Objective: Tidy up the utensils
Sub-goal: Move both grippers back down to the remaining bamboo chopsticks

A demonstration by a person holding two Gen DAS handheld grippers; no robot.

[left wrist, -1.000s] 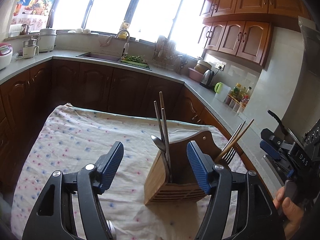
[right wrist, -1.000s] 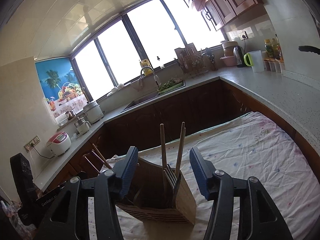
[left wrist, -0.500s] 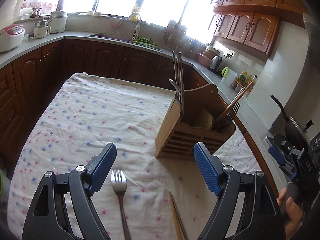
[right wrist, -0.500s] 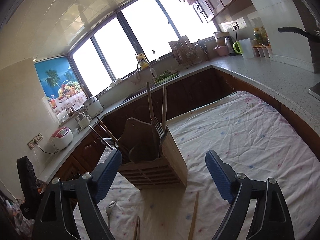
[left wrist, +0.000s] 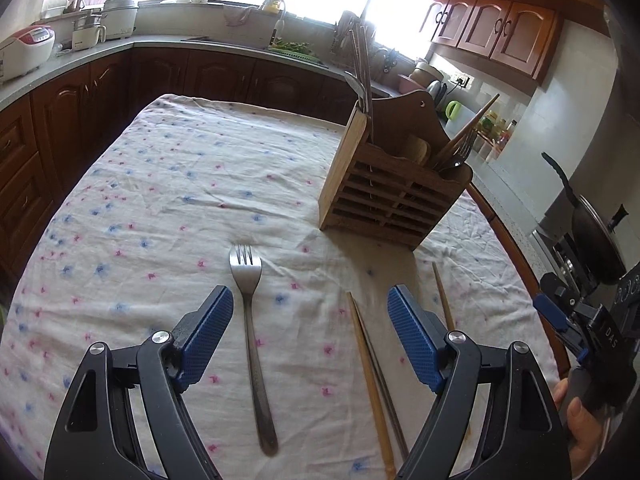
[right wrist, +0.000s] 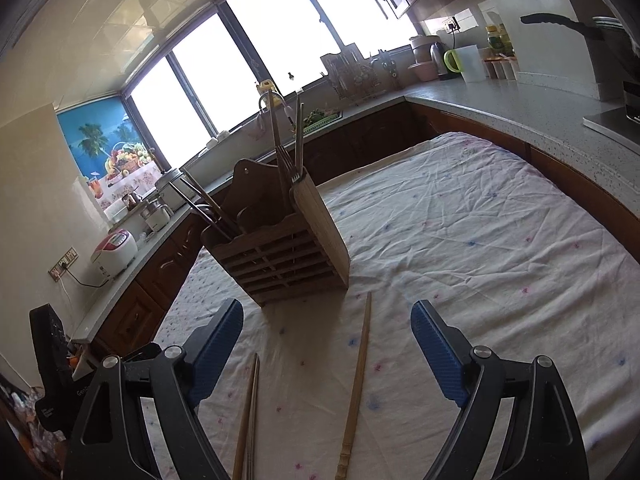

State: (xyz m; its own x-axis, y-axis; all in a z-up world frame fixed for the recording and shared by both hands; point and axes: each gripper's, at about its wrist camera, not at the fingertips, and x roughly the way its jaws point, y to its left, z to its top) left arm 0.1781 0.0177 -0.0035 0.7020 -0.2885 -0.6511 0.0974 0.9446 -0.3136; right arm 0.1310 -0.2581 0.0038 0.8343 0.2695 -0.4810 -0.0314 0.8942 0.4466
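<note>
A wooden utensil holder stands on the floral tablecloth with chopsticks, forks and spoons in its compartments; it also shows in the right wrist view. A steel fork lies flat on the cloth between my left gripper's fingers. A pair of chopsticks lies just right of it, and a single chopstick further right. In the right wrist view the single chopstick lies between the fingers and the pair to the left. My left gripper and right gripper are both open and empty.
The right gripper's body shows at the right edge of the left wrist view. Dark wooden cabinets and a grey counter surround the table. A rice cooker, a sink and a dish rack stand on the counter. A pan sits at right.
Both grippers have pulled back from the holder and tilted down toward the table. The fork and chopsticks lying on the cloth have come into full view. Both grippers stay open.
</note>
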